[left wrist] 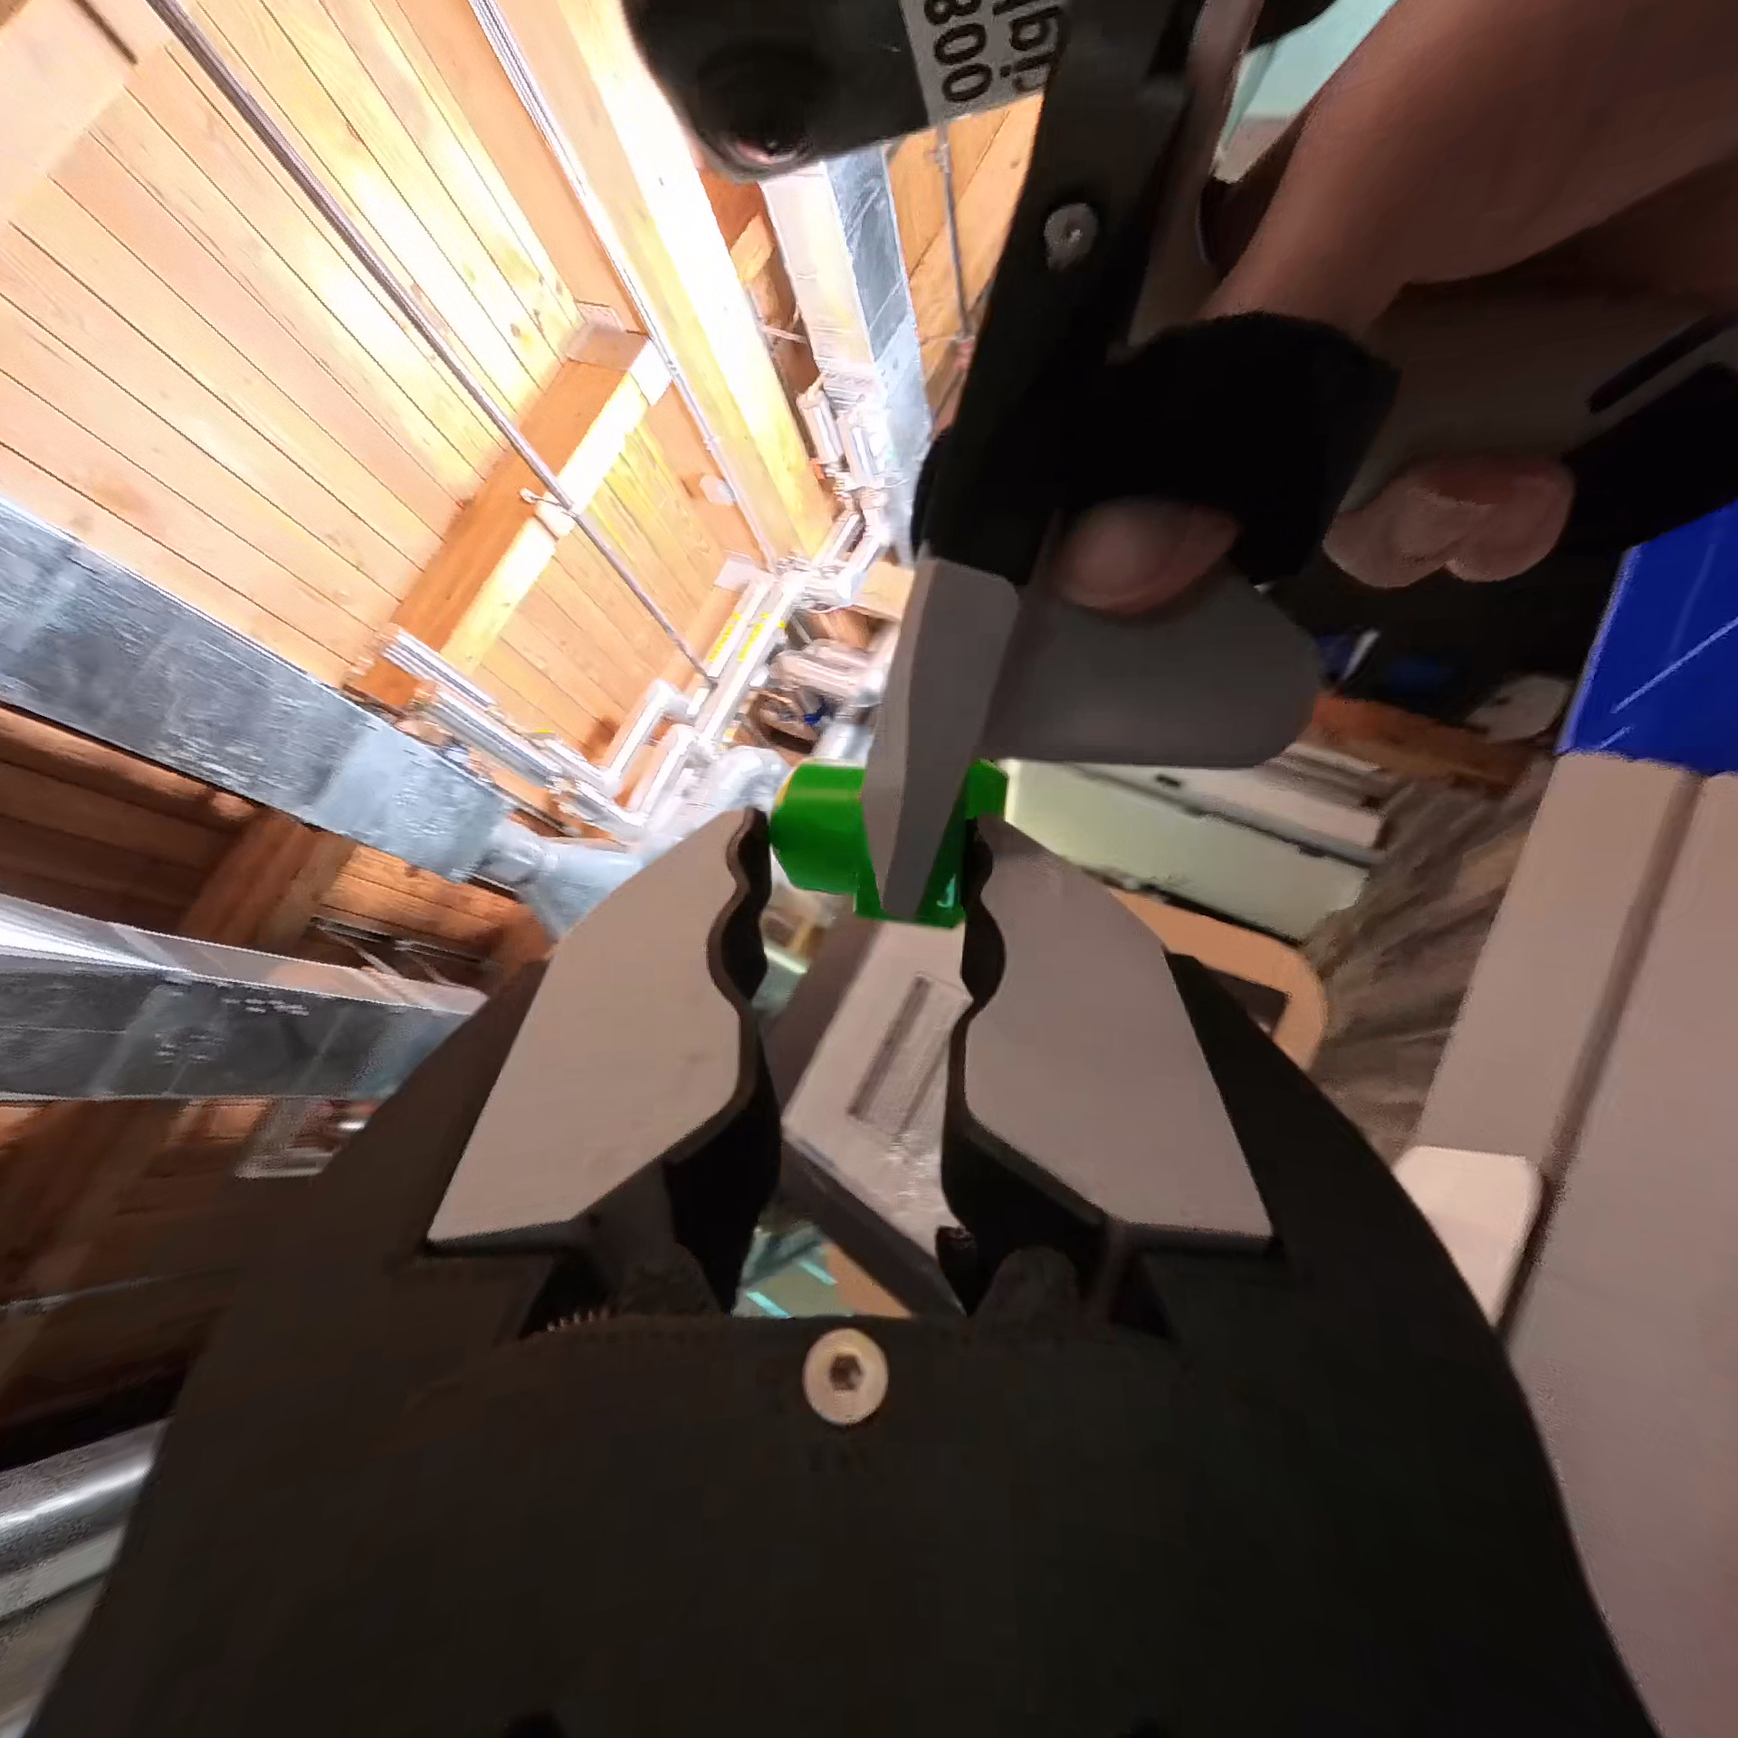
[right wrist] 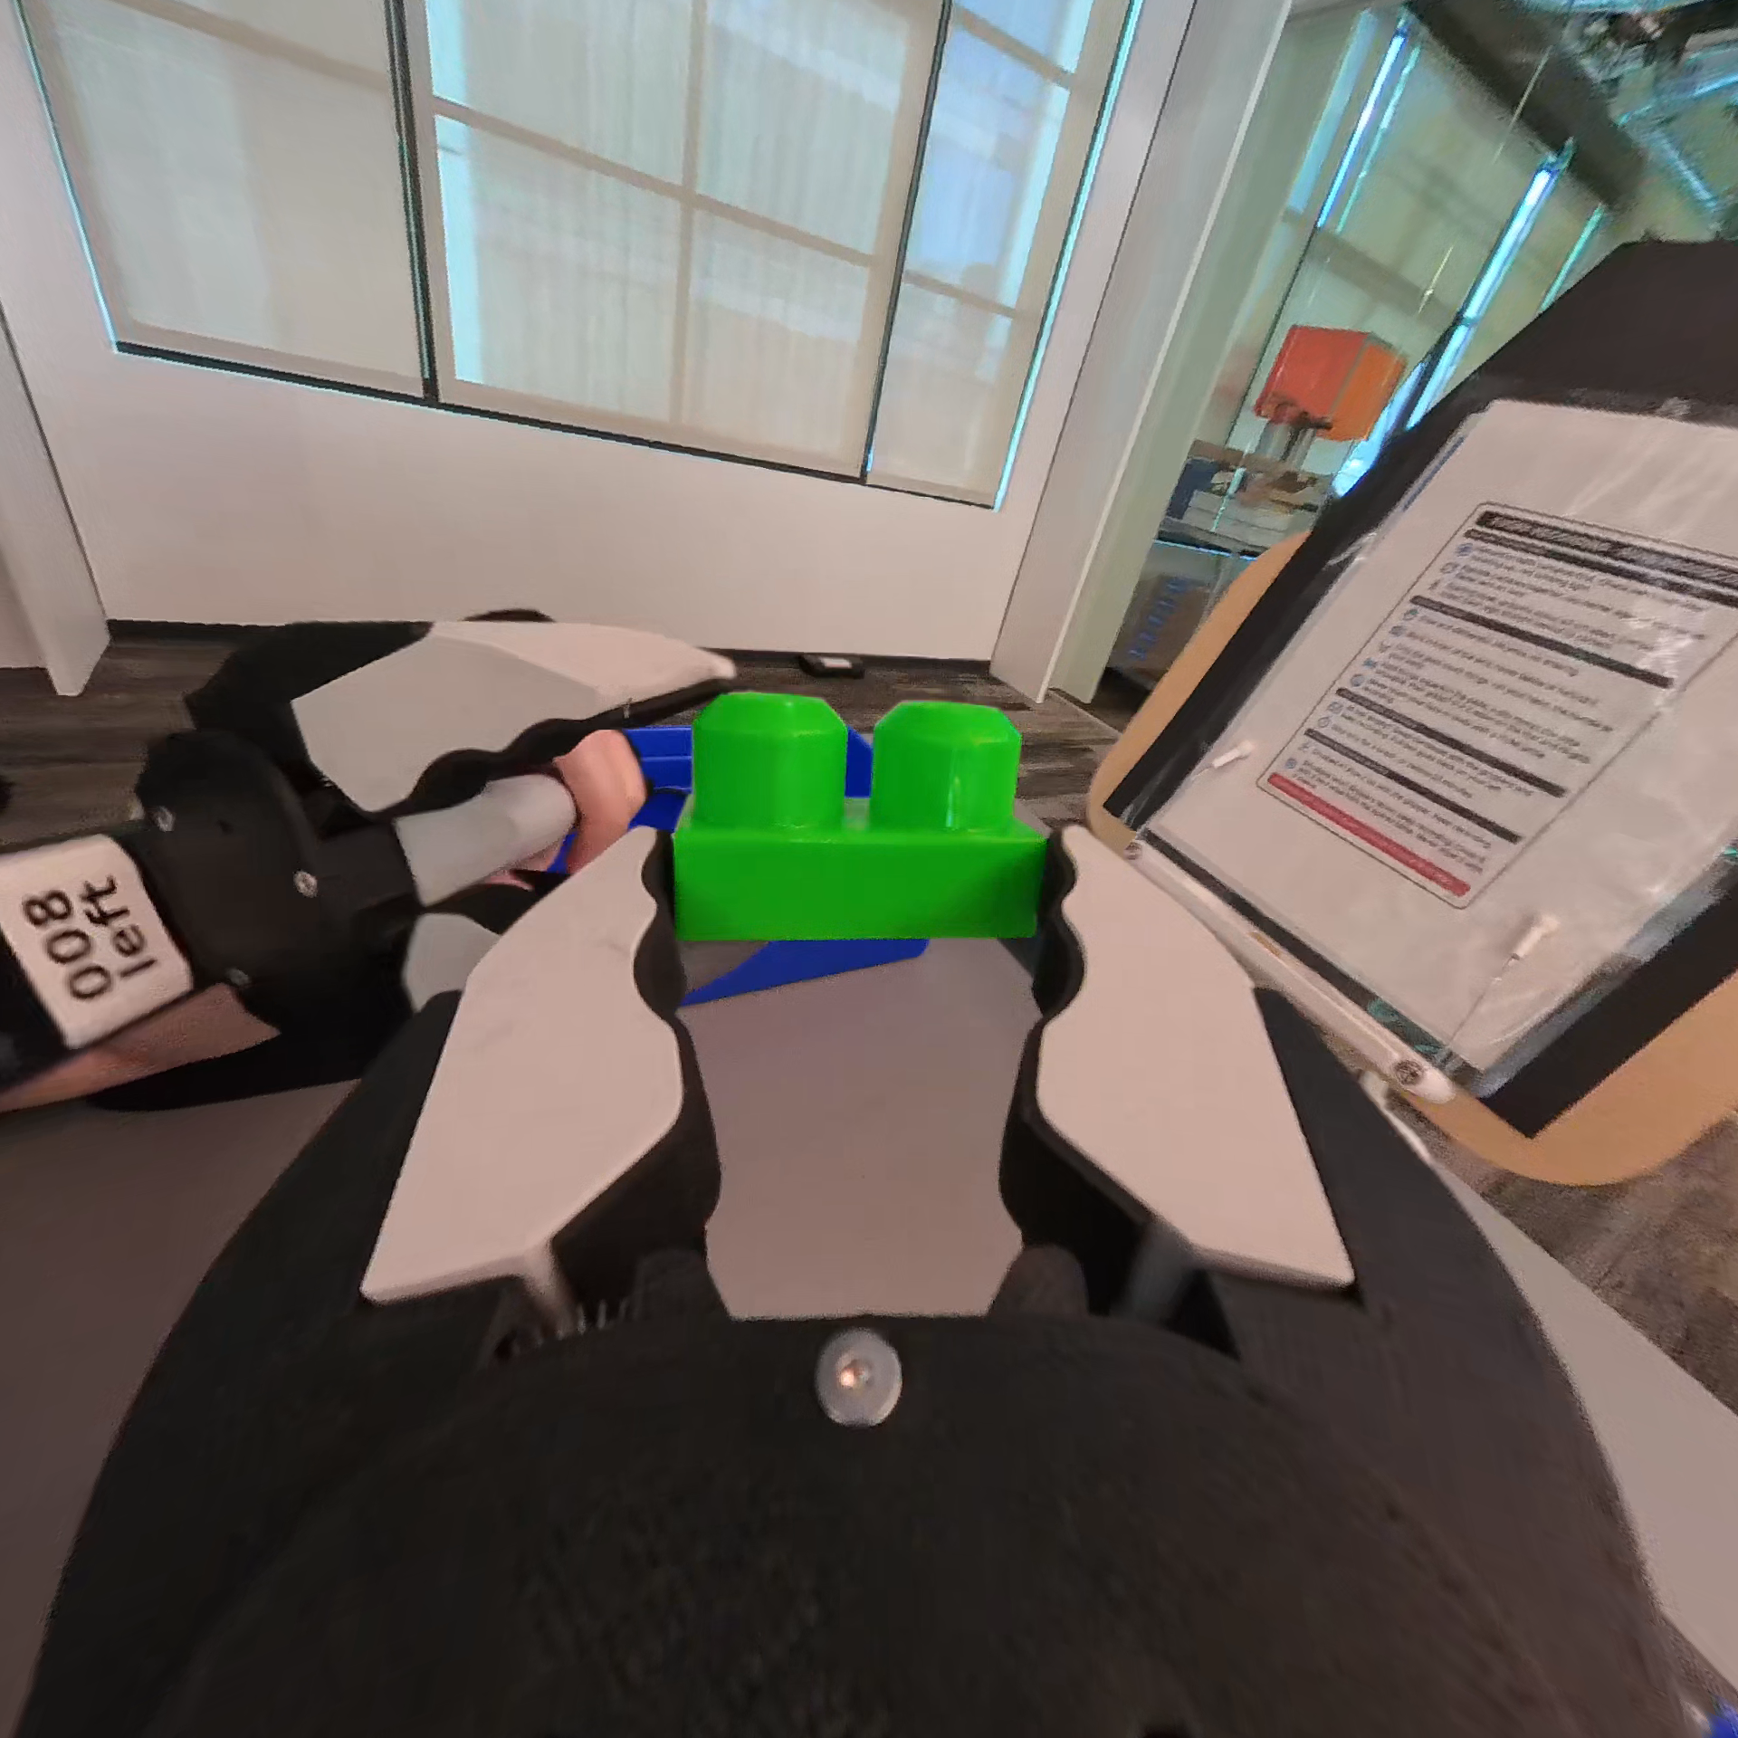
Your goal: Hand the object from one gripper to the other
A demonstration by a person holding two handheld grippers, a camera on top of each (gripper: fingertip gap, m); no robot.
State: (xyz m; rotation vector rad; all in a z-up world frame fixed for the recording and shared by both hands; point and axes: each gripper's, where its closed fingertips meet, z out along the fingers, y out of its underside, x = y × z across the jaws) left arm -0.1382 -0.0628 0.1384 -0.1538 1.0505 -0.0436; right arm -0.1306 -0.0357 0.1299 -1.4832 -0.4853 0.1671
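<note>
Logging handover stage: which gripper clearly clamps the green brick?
The right gripper: its fingertips press the green brick's two short ends. The left gripper only brackets it, studs to base; contact unclear.
</note>
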